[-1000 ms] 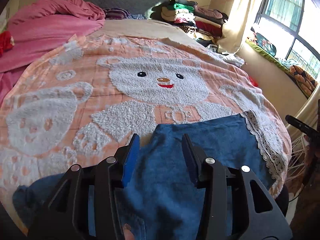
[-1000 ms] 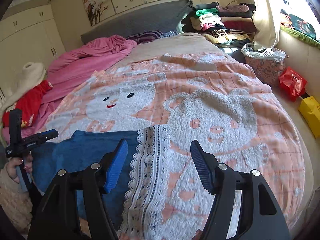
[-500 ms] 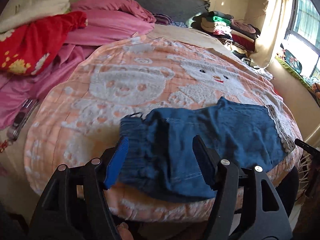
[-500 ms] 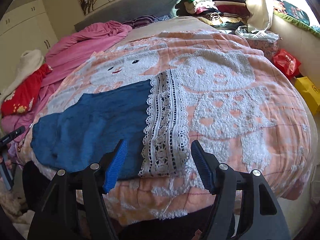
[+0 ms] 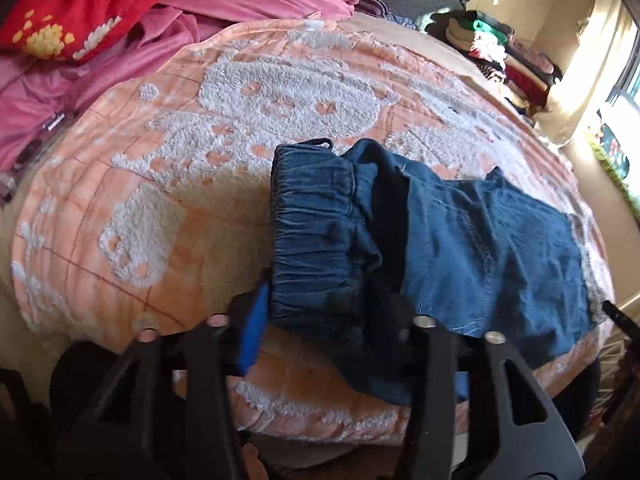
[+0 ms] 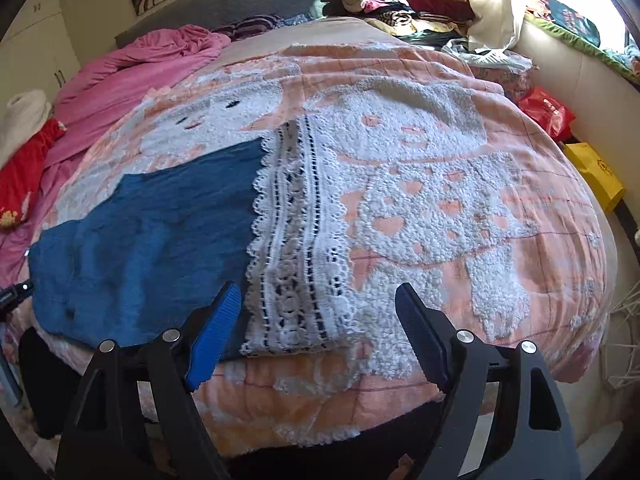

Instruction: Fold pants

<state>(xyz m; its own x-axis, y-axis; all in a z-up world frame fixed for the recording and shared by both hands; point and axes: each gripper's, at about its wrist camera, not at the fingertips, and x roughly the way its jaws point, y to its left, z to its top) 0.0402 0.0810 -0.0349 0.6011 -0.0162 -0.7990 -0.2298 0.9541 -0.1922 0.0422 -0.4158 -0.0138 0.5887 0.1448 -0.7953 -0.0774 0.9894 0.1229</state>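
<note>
We are reaching for both ends of the blue pants (image 5: 480,248), lying at the bed's near edge, lower centre. Left tongs (image 5: 320,320) are closing around the elastic waistband (image 5: 312,232); right tongs (image 6: 316,332) are opening, empty, above the lace hem (image 6: 296,240). Next we must pinch both ends.

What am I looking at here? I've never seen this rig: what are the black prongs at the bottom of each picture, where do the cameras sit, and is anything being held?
No robot: a person holds a two-finger gripper in each hand, each carrying a fisheye camera that looks along its fingers. The black prongs are those fingers.

The left wrist view shows the left gripper at the elastic waistband of the blue pants. Its jaws are closing around the waistband's near end; I cannot tell whether the pads press it yet.

The right wrist view shows the right gripper at the other end, the white lace hem. Its jaws are opening, hem corner between them, nothing gripped.

The pants lie flat on a peach blanket on a bed.
</note>
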